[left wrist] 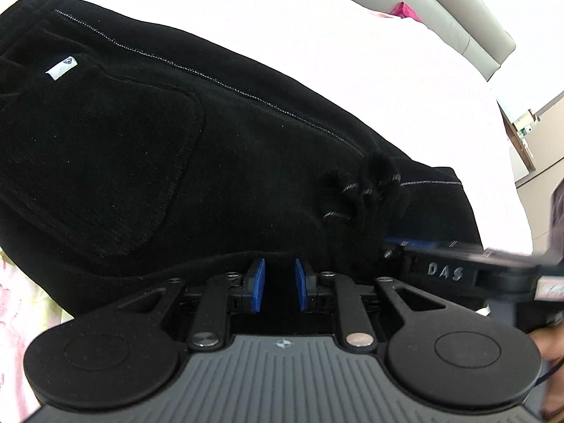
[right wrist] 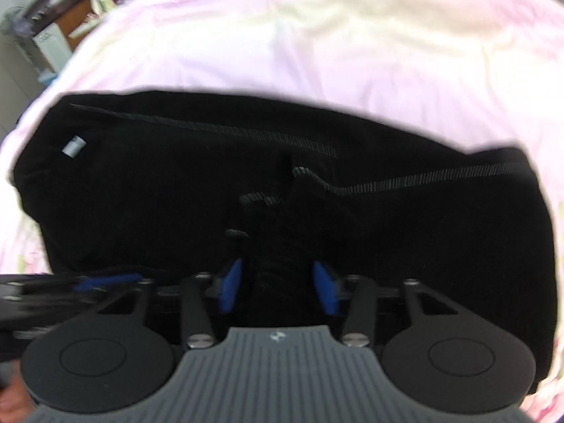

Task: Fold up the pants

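Note:
Black fleece pants (left wrist: 148, 148) lie folded on a pale pink bed sheet (left wrist: 317, 35), with a back pocket, a white label (left wrist: 61, 67) and a striped drawstring (left wrist: 356, 197) showing. My left gripper (left wrist: 279, 283) sits at the near edge of the pants, its blue pads a small gap apart with dark cloth between them. My right gripper (right wrist: 278, 285) is wider apart, with a bunch of the black pants (right wrist: 282, 183) between its blue pads. The right gripper also shows at the right of the left wrist view (left wrist: 458, 268).
A grey padded headboard (left wrist: 458, 17) runs along the far side of the bed, with a pink item (left wrist: 405, 10) beside it. Furniture and shelves (right wrist: 60, 17) stand beyond the bed's far left corner. The sheet (right wrist: 352, 35) stretches beyond the pants.

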The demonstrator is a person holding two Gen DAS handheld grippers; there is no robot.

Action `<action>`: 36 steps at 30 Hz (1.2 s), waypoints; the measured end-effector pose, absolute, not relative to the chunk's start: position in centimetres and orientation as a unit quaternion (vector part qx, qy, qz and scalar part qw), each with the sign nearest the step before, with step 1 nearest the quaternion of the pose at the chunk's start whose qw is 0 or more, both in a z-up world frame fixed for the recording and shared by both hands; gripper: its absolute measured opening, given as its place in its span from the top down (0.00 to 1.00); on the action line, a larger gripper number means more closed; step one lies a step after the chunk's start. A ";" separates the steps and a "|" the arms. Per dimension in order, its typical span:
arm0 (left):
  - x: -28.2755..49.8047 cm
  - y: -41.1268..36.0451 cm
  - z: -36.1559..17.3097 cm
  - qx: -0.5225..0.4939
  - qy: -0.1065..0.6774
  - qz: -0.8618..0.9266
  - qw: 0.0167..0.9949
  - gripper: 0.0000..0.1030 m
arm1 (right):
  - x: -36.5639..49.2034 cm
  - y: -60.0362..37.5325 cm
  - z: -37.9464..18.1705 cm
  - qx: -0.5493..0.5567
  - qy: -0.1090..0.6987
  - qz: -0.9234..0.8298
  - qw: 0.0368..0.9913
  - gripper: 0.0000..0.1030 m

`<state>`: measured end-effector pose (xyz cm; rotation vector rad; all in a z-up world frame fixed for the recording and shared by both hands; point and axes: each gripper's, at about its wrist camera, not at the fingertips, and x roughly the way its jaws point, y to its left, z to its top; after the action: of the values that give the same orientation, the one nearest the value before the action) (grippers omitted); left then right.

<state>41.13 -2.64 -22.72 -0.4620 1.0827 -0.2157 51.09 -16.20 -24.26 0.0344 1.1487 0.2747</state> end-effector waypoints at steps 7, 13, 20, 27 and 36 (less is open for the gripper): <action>42.6 -1.3 -22.9 -0.297 0.487 -0.148 0.808 0.65 | 48.5 -20.2 -22.1 0.128 0.505 0.171 0.836 0.88; 45.0 -2.7 -23.2 -0.320 0.493 -0.172 0.790 0.42 | 48.0 -18.5 -22.6 0.100 0.520 0.189 0.827 0.87; 47.2 -6.7 -24.5 -0.214 0.506 -0.155 0.821 0.26 | 47.9 -17.1 -25.5 0.093 0.519 0.182 0.830 0.84; 47.1 -8.2 -25.4 -0.167 0.500 -0.167 0.833 0.46 | 47.2 -18.2 -26.5 0.115 0.507 0.195 0.832 0.72; 44.0 -9.9 -18.5 -0.094 0.422 -0.206 0.878 0.73 | 42.5 -25.3 -21.4 0.094 0.448 0.188 0.869 0.39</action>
<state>44.04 -9.93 -18.50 -0.1968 0.8811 -0.4307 42.45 -25.30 -21.38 0.1973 0.9380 0.3926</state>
